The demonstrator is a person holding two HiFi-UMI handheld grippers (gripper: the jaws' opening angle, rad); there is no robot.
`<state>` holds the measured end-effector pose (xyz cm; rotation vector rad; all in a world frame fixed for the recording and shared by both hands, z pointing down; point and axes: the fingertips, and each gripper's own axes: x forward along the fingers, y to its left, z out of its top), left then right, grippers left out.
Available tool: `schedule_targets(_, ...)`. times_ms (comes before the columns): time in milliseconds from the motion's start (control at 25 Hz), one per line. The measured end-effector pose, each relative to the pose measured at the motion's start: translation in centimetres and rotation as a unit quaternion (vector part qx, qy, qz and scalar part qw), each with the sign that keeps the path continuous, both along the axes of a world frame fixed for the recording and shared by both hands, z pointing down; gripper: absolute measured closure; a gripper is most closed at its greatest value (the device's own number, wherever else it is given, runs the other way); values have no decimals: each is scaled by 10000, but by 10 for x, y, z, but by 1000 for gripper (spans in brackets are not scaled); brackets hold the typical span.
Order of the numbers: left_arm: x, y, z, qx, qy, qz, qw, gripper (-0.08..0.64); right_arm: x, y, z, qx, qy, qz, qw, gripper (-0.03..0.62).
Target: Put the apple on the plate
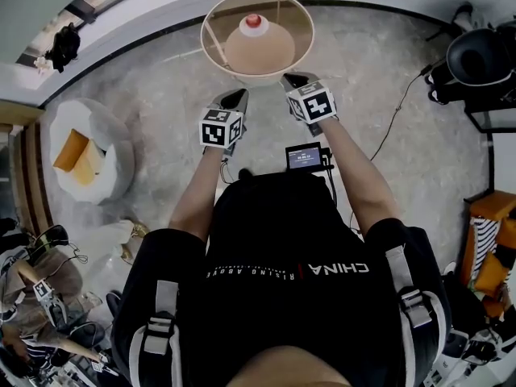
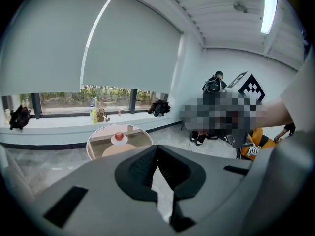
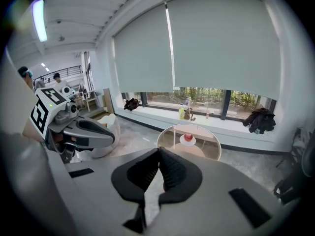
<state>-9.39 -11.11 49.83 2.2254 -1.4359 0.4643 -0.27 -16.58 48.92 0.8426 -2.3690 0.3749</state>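
1. The apple [image 1: 254, 20] already sits on the small white plate [image 1: 245, 27]. The plate rests on the round glass table [image 1: 205, 45], a little beyond the middle and toward the edge farthest from you.
2. Your left gripper [image 1: 239, 94] has its fingers clenched on nothing. In the left gripper view the two dark pads meet at their tips, and only the floor shows past them.
3. Your right gripper [image 1: 292, 79] is the same: the pads are pressed together and empty.
4. You hold both grippers side by side on your side of the table's near edge, pointing toward it and tilted downward. Neither touches the table, the plate or the apple. In the head view the right one's tip overlaps the near rim, while both gripper views show the table well ahead.
5. Through the clear top you can see a tan round disc [image 1: 260, 48] lower down on the table.
6. A small lit screen [image 1: 304, 157] sits at your chest, between your forearms.
7. To your left on the floor stands a white beanbag seat [image 1: 109, 147] with an orange cushion [image 1: 72, 156] on it, well apart from the table.
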Motion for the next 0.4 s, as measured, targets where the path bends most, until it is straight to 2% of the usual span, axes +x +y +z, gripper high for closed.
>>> schedule_targets(400, 3, -8, 4, -56, -137, 29, 9999, 543, 3, -8, 2, 17, 52, -43, 10000, 561)
